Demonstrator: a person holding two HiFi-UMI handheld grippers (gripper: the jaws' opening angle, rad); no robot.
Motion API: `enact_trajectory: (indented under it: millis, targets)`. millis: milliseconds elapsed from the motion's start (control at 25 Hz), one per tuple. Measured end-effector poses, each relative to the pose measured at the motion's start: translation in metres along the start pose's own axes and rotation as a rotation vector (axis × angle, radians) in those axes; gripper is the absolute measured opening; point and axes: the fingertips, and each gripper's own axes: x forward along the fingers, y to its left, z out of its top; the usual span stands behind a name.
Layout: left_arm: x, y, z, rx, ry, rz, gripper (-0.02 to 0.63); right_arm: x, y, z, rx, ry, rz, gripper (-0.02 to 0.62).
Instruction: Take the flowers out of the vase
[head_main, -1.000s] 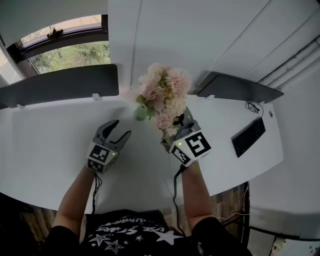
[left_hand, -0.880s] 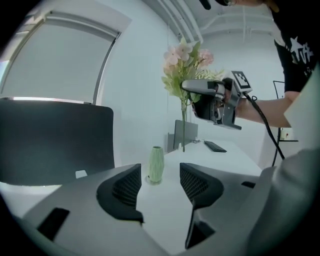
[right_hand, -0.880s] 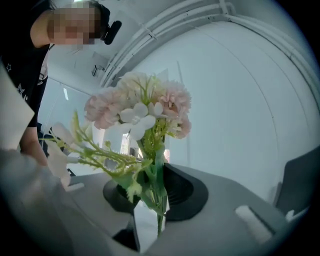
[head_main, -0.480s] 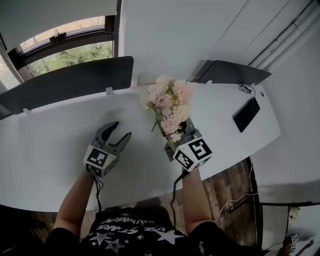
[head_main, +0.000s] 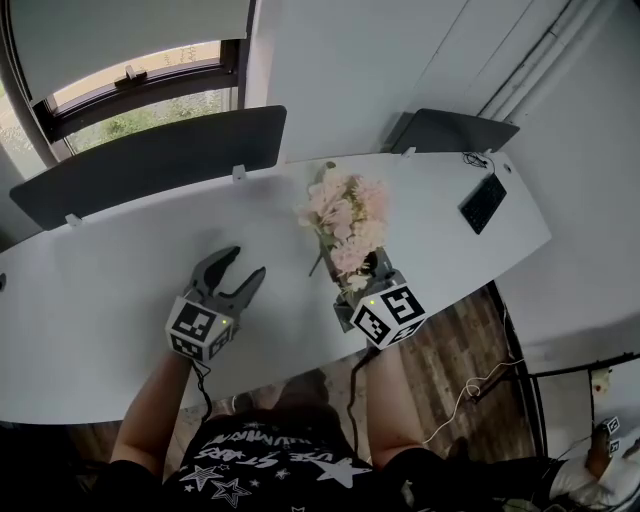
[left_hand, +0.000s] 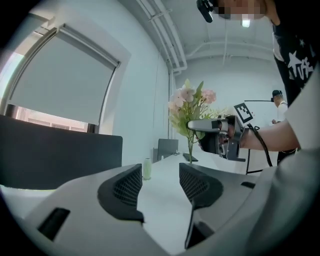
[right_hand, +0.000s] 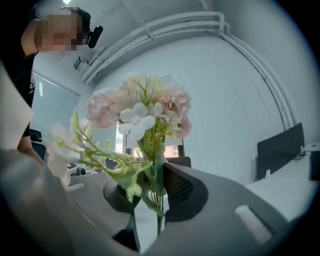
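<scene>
Clamping the flowers (head_main: 345, 215) low on their stems, your right claw (head_main: 374, 264) carries the bunch over the near half of the worktop (head_main: 100, 300). In the right gripper view the stems stand upright between its pads, with the blossoms above and the cut ends hanging below. The vase (left_hand: 146, 169) stands farther along the worktop, well apart from the bunch, so the flowers are out of it. Your left claw (head_main: 246, 262) is released, jaws apart with nothing between them, and sits to the left of the right one.

Judgement: the coming move is laying the bunch down. It turns on the long axis of the stems, now upright, and your right hand alone governs it. Bare worktop lies beneath and left of the stems. A keyboard (head_main: 482, 203) lies well apart to the right, and dark screens (head_main: 160, 160) line the far edge. Nothing obstructs.
</scene>
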Motion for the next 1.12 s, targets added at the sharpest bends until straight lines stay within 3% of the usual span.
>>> enact_trajectory:
  millis: [360, 560, 760, 1120]
  targets:
    - [-0.060, -0.027, 0.008, 0.007, -0.023, -0.070, 0.080, -0.064, 0.056, 0.002, -0.015, 0.008, -0.129, 0.087]
    - [-0.057, -0.047, 0.010, 0.016, -0.030, -0.107, 0.065, -0.102, 0.054, 0.000, 0.016, -0.004, -0.195, 0.087]
    - [-0.053, -0.074, 0.013, 0.020, -0.030, -0.148, 0.051, -0.122, 0.055, -0.006, 0.024, -0.010, -0.193, 0.087]
    - [-0.076, -0.115, 0.024, 0.018, -0.047, -0.076, 0.037, -0.157, 0.072, -0.004, 0.033, -0.004, -0.145, 0.083]
